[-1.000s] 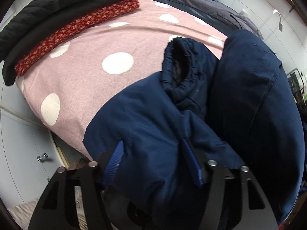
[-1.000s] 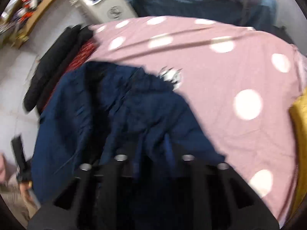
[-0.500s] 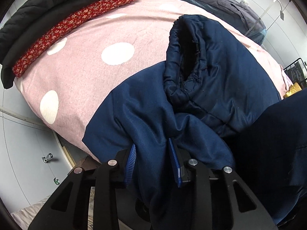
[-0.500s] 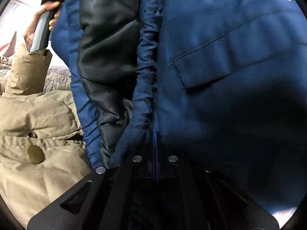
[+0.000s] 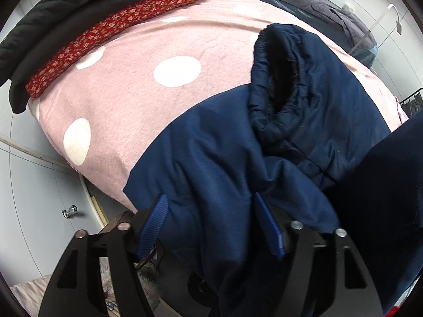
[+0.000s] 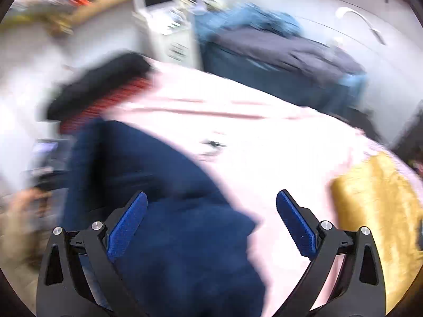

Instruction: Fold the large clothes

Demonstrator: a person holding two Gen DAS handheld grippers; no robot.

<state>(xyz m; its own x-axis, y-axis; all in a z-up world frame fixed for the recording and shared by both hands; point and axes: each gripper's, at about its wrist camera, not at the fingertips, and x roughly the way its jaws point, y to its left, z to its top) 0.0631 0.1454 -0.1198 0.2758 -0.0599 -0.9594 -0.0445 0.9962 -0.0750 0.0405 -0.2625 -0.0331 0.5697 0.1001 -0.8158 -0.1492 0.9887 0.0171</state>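
Because the navy padded jacket (image 5: 227, 158) is thick and puffy, it looks soft and floppy, a bit heavy, and its smooth cloth may slip. It lies bunched on the near edge of the pink polka-dot bedspread (image 5: 148, 97), with one part hanging off the side. The left gripper (image 5: 211, 227) has its blue pads (image 5: 158, 222) set partly apart with a fat fold of jacket cloth between them; I cannot tell if they really squeeze it or just sit around it. The right gripper (image 6: 211, 224) is spread wide and holds nothing, hanging above the jacket's edge on the bedspread; that view is blurry. A sleeve cuff (image 5: 272, 79) with a dark opening stands up on the jacket, farther in on the bedspread. I think good places to grab are firm edges like the hem, the cuff or a seam, since the puffy middle would squash and slide out. At the far side of the bedspread lie a red flowered cloth (image 5: 113, 37) and a black coat (image 5: 53, 18). A yellow cloth (image 6: 380, 206) sits on the bedspread's other side.
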